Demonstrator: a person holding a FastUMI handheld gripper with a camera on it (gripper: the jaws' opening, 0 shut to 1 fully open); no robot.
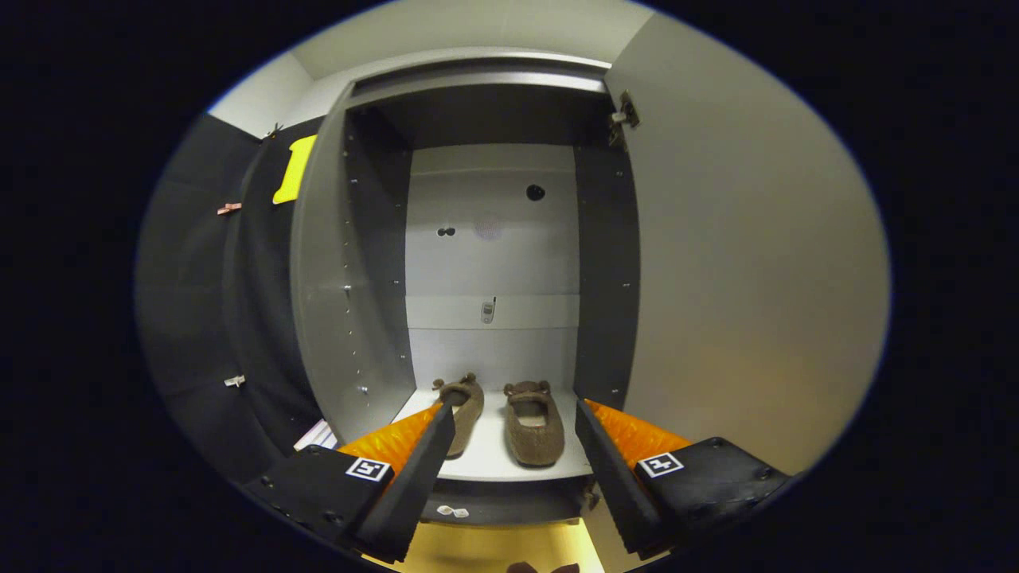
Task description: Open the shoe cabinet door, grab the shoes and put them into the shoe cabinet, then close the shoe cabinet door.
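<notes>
The shoe cabinet (493,239) is tall and grey with dark inner side walls and a pale back panel. Its door (748,263), pale grey, stands swung wide open on the right, hinged at the cabinet's right wall. Two brown, fuzzy, slipper-like shoes (509,418) sit side by side on the white bottom shelf (489,461), toes pointing toward the back panel, a small gap between them. The left one is partly hidden by a finger; the right one lies in full view, its opening facing up
</notes>
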